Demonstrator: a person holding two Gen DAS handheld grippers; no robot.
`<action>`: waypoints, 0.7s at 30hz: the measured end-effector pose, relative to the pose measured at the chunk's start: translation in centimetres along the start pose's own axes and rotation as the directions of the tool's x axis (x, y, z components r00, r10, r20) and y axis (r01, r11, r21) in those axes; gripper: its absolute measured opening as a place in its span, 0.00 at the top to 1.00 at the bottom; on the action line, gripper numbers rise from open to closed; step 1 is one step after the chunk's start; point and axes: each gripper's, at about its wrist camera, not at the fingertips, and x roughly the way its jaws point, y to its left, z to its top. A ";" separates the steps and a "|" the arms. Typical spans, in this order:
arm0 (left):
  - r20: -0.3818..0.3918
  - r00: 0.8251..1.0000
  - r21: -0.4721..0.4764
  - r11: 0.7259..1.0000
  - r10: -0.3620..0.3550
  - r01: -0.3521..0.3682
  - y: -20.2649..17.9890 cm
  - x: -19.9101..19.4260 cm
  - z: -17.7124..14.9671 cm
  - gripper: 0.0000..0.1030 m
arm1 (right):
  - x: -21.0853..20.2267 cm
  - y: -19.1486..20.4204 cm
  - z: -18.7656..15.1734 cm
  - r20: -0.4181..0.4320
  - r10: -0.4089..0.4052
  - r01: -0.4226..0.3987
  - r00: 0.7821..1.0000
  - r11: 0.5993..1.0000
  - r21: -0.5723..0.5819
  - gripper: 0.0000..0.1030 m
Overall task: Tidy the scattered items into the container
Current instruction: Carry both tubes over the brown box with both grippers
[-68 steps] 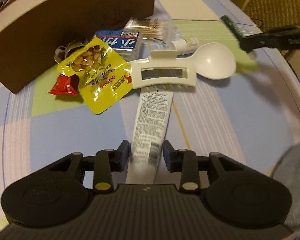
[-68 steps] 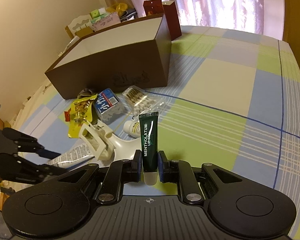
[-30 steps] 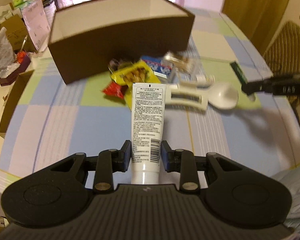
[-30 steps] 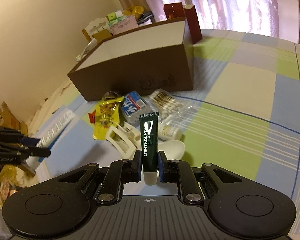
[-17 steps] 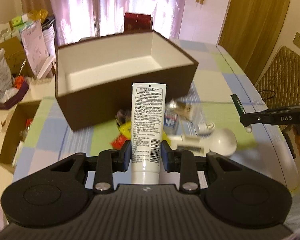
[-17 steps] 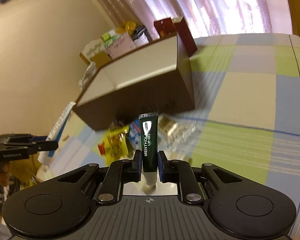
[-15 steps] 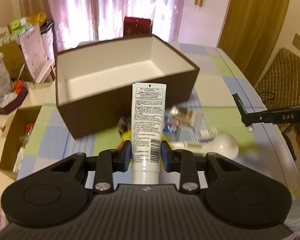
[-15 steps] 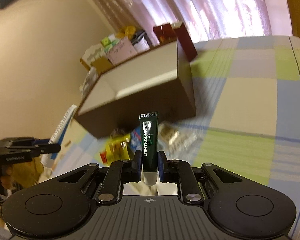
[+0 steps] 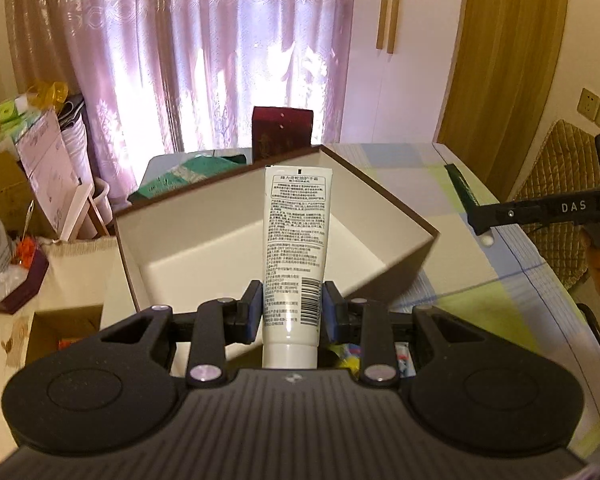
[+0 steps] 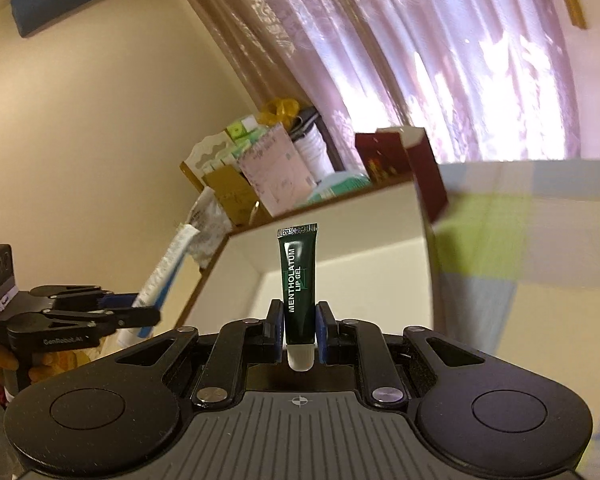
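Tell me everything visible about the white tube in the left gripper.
The white tube is a soft plastic squeeze tube, glossy, with dense small black print and a barcode on the side facing the camera. Its flat crimped end points away from the camera, its rounded white cap toward the gripper body. The left gripper is shut on its lower part, one pad on each side. It is held above the table, in line with the open brown box beyond. In the right wrist view it looks blurred, with blue along one side.
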 end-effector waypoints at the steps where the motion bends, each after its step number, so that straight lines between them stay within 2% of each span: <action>1: -0.002 1.000 0.002 1.000 -0.003 0.003 0.5 0.5 0.5 0.74 | 0.9 0.2 0.5 -0.003 -0.004 0.004 1.000 1.000 -0.003 0.82; 7: -0.044 0.999 -0.004 1.000 -0.020 0.020 3.0 4.1 2.4 0.74 | 6.5 0.7 2.1 -0.049 -0.043 0.042 0.998 0.999 -0.013 0.82; 13: -0.107 0.993 0.011 0.999 -0.040 0.041 4.1 7.6 2.9 0.74 | 10.6 -0.1 2.6 -0.122 -0.108 0.105 0.987 0.994 -0.029 0.82; 16: -0.139 0.989 0.014 0.998 -0.051 0.054 4.5 9.3 2.9 0.74 | 12.3 -0.8 2.6 -0.179 -0.146 0.140 0.973 0.989 -0.049 0.82; 21: -0.218 0.975 0.025 0.998 -0.047 0.054 4.9 12.7 2.9 0.74 | 15.6 -1.8 2.5 -0.287 -0.207 0.181 0.935 0.977 -0.115 0.82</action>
